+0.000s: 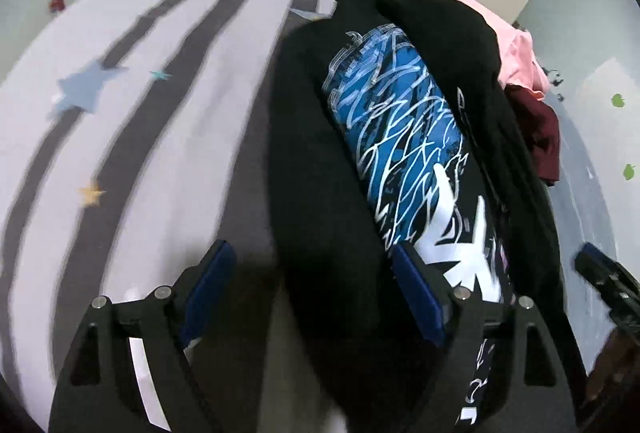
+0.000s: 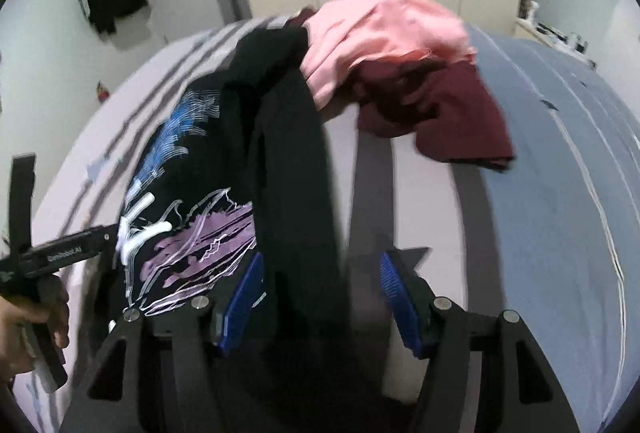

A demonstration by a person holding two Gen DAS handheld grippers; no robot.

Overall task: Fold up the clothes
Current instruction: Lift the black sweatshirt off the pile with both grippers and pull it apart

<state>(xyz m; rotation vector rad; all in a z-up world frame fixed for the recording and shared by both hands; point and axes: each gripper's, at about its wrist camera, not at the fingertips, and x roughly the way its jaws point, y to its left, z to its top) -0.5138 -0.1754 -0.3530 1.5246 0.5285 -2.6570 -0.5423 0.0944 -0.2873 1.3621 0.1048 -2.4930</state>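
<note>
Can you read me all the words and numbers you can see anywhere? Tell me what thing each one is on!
"GenRobot.AI", small and a bit blurry, so not certain: on the side of the left tongs, seen from the right wrist camera.
White lettering on the black printed shirt, near the bottom edge of the left wrist view: too cut off and blurred to read.
The shirt's blue and purple print: scribbled lines, not words.
No numbers can be read anywhere.
</note>
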